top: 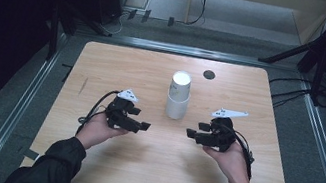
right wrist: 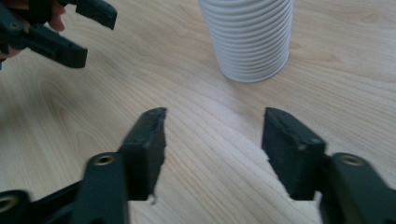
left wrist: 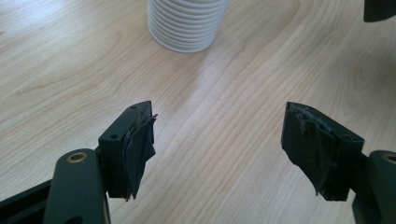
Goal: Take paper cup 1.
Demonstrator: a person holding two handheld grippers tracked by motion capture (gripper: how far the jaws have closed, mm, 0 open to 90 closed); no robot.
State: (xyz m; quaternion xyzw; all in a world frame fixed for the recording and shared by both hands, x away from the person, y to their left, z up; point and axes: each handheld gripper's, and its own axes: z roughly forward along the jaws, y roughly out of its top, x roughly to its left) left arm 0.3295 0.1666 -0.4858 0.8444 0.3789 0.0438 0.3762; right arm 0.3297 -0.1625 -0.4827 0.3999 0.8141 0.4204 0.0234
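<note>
Cup stack [top: 178, 96] between parted hand-held grippers

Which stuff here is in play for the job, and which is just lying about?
Likely in play:
- white ribbed paper-cup stack, upside down
- left gripper, open
- right gripper, open

Lying about:
- dark round hole in the light wooden table
- black floor cables

- In front of you a white stack of ribbed paper cups [top: 178, 96] stands upright on the worktop [top: 119, 68].
- Beyond it you see a dark round hole [top: 209, 75] near the far edge.
- Cables [top: 289, 91] trail across the floor at your right.
</note>
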